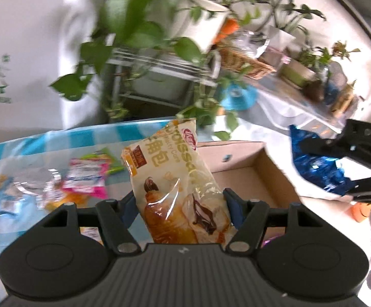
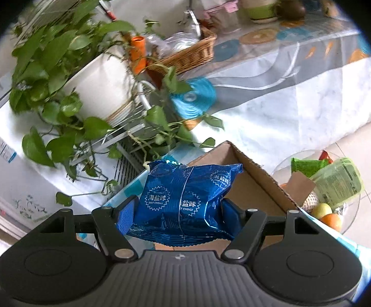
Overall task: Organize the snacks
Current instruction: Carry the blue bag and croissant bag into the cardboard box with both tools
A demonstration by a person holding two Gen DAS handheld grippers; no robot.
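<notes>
**Both grippers carry a snack above the cardboard box**

Loose snack packets [image 1: 85, 176] lie scattered on the blue-checked tablecloth [image 1: 6, 151], toward its left edge. Next along, the left gripper [image 1: 180, 204] is clenched on a cream croissant packet [image 1: 175, 179], its blue pads pressing both sides; the packet stands tilted in the air near the box's left wall. The open cardboard box [image 1: 252, 176] sits at the table's right edge, apparently empty. Over its right side the right gripper [image 2: 177, 215] grasps a shiny blue packet [image 2: 185, 199], clear of the box floor.
</notes>
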